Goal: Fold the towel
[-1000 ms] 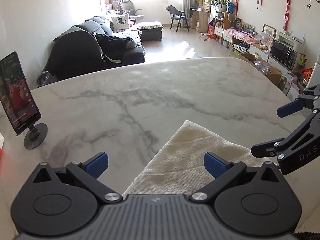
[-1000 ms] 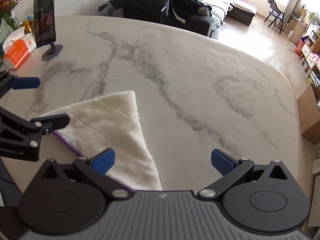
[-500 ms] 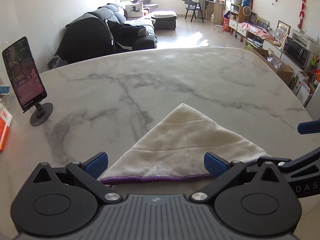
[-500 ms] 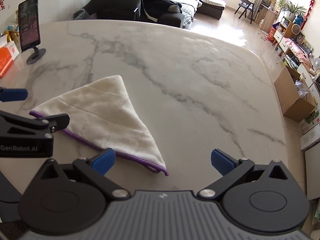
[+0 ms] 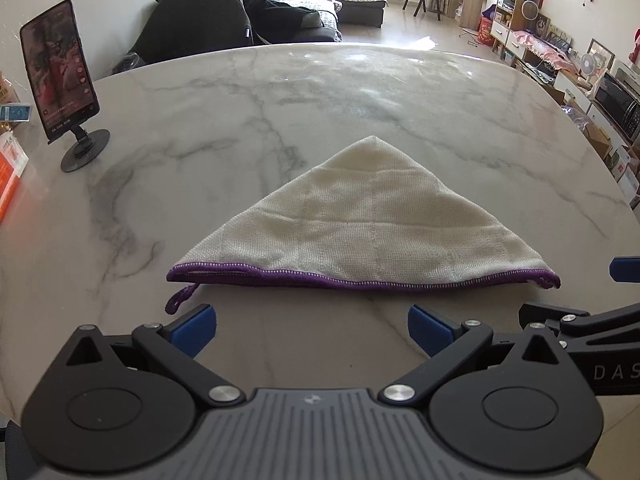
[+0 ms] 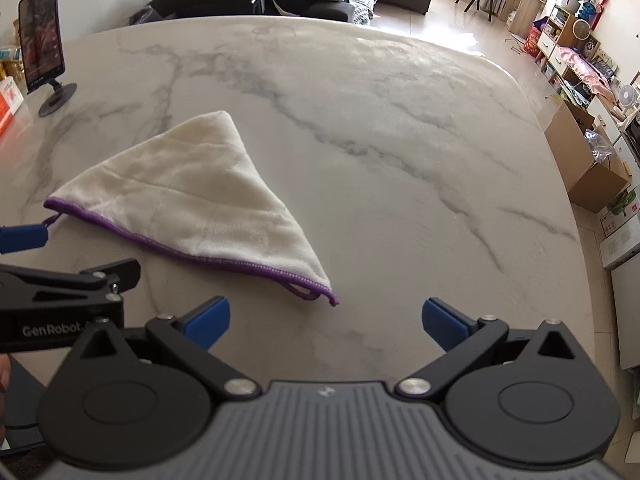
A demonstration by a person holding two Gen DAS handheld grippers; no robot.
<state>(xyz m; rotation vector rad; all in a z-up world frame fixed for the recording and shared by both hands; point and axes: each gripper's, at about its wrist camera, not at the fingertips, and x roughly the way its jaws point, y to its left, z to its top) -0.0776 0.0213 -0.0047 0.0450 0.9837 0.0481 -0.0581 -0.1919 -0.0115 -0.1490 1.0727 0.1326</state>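
Towel point(image 5: 372, 224), waffle-textured triangle, lies on marble; both tools point(image 5: 312, 330) point(image 6: 325, 320) gape empty.

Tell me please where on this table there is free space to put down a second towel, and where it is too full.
Free: the wide marble table beyond and to the right of the folded towel, as far as the table's far and right edges. Also free: the strip between the towel's purple hem and the open left gripper. Crowded: the far-left edge, with the phone on its stand and an orange box.
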